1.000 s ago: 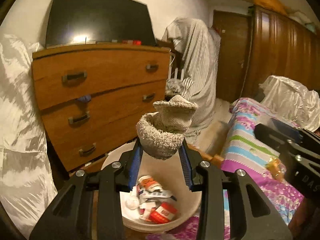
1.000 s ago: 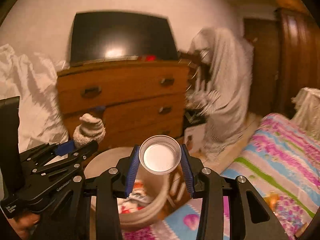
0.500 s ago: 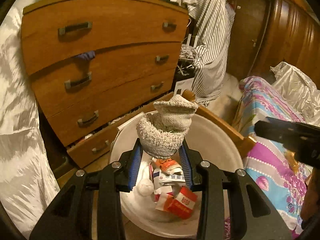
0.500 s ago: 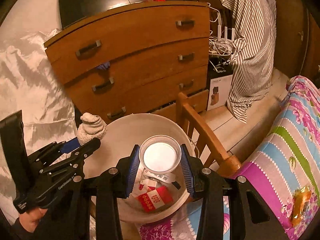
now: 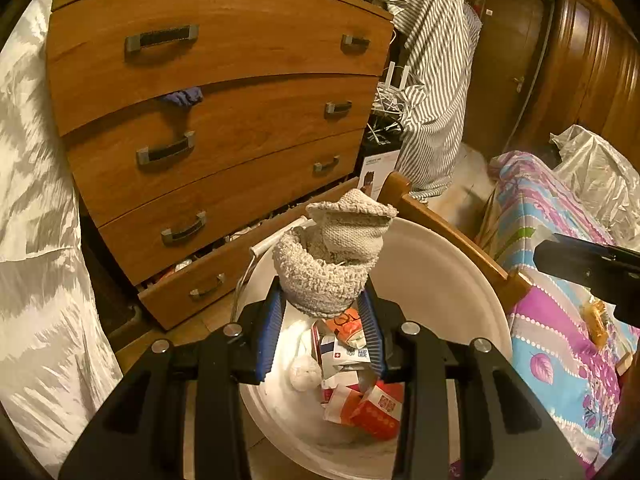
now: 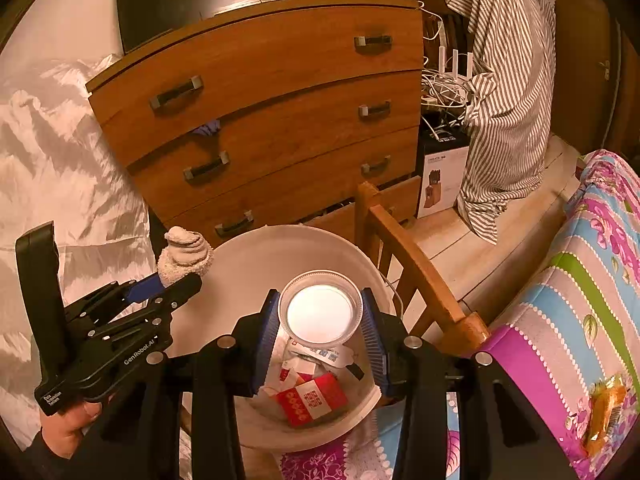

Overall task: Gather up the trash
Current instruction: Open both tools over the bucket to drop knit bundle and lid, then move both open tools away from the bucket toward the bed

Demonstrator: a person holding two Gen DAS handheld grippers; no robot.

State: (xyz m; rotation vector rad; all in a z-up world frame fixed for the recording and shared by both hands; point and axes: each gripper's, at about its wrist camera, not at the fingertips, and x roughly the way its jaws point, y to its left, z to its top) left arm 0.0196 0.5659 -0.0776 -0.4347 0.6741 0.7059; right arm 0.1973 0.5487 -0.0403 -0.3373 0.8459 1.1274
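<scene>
My left claw (image 5: 324, 320) is closed on a rolled knitted sock (image 5: 332, 256), and my right claw (image 6: 320, 328) is closed on a small clear cup (image 6: 320, 312) with a white inside. Both things hang over the white bin (image 5: 448, 280), which already has cartons, wrappers and a white ball at the bottom. The next step, I think, is to let both fall.

The sock is nearest to trouble. In the right view it sits close to the left rim of the bin (image 6: 256, 240), not above the middle. If I release it there, it may hit the rim and roll out to the floor beside the dresser (image 5: 224, 120). It is soft and woolly, so it may also cling to a blue pad and not drop at once.

The cup is better placed, over the middle of the bin. But it is light, and it could bounce from the red carton (image 6: 312, 398) or tip if one pad leaves it first.

The two claws are near each other, so a careless move could make them touch.

Farther away, a wooden rail (image 6: 416, 272) stands just beside the bin, and an orange wrapper (image 6: 604, 408) lies on the bed (image 6: 560, 320), not yet collected. Reaching for it over the bin could push the bin.
</scene>
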